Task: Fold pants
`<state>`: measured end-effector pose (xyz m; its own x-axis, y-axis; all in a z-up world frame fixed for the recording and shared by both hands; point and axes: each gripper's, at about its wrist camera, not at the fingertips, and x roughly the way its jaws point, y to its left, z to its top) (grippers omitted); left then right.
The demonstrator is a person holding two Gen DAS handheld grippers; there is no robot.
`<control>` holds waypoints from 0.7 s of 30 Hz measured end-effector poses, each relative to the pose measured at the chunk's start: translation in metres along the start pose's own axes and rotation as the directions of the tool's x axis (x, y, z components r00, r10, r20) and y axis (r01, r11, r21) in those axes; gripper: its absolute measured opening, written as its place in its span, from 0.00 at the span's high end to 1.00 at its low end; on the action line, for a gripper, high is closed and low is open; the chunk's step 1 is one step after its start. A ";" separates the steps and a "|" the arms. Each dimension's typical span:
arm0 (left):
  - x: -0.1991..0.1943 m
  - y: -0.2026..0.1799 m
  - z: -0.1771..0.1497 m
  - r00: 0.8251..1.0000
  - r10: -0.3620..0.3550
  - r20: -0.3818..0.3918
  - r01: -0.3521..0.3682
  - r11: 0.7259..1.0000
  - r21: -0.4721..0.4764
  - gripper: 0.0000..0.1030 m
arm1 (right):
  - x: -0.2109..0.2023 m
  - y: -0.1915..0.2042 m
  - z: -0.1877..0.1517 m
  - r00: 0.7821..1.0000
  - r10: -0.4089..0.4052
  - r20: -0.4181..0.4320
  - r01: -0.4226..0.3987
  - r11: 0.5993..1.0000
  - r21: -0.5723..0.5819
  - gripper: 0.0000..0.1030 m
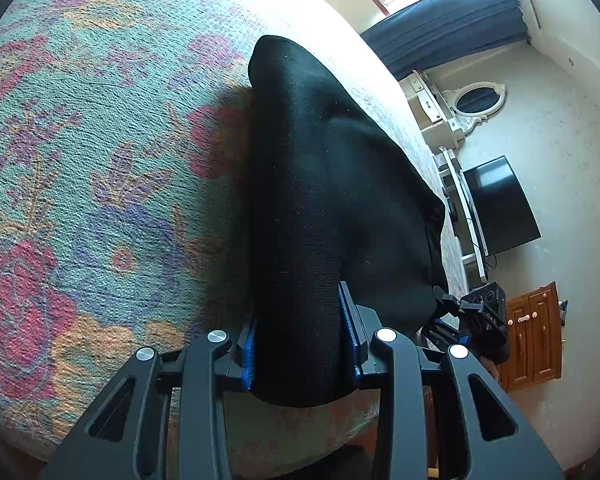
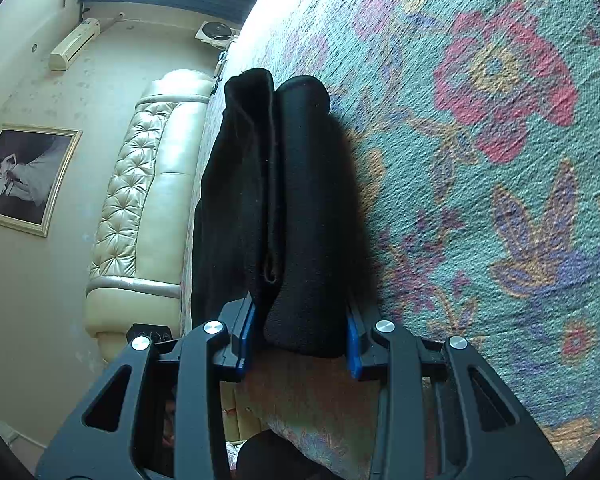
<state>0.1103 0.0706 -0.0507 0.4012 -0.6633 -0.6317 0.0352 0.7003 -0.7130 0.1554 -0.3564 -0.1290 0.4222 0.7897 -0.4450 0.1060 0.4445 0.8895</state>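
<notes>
A: We start with the left tool (image 1: pixel 300 344). Its two blue-padded fingers (image 1: pixel 249 354) are clamped on the near end of the black pants (image 1: pixel 320 184), with the thick bundle of cloth filling the gap between the pads.

B: Confirmed. We see the same on the right tool (image 2: pixel 300 340): both pads press against a rounded fold of the pants (image 2: pixel 296 200), so it is grasping the garment as well.

A: Where do the pants lie?

B: They lie on the bed, on a floral bedspread (image 1: pixel 100 168) patterned in teal, red, orange and purple. In the right wrist view the same bedspread (image 2: pixel 500 160) runs along the right side of the cloth, and the pants sit close to its edge.

A: In the left wrist view the pants form a long, dark, folded mass reaching away from the tool. The right tool (image 1: pixel 466 322) shows at the far right of that view, at the edge of the cloth.

B: In the right wrist view we count at least two stacked layers, with a hem edge between them.

A: Surroundings: a television (image 1: pixel 500 204) and a wooden cabinet (image 1: pixel 534 340) beyond the bed.

B: On our side, a cream tufted headboard (image 2: pixel 140 200) and a framed picture (image 2: pixel 24 176) on the wall.
</notes>
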 end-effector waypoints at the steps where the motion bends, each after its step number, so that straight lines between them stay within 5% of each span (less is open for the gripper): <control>1: 0.000 0.001 0.000 1.000 -0.002 0.000 0.002 1.000 0.000 0.67 | 0.000 -0.001 -0.001 1.000 0.000 0.000 0.000 1.000 0.001 0.67; 12: -0.002 0.006 0.003 1.000 -0.005 -0.003 0.005 1.000 0.010 0.66 | -0.002 -0.003 -0.012 1.000 0.000 -0.005 0.000 1.000 0.012 0.67; 21: -0.003 0.023 0.004 0.997 -0.072 -0.025 0.071 0.996 -0.052 0.47 | -0.006 -0.008 -0.017 1.000 0.015 0.003 -0.015 0.998 0.060 0.54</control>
<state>0.1134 0.0898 -0.0646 0.3742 -0.7185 -0.5862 0.0161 0.6371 -0.7706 0.1373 -0.3575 -0.1354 0.4265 0.7951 -0.4312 0.1531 0.4064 0.9008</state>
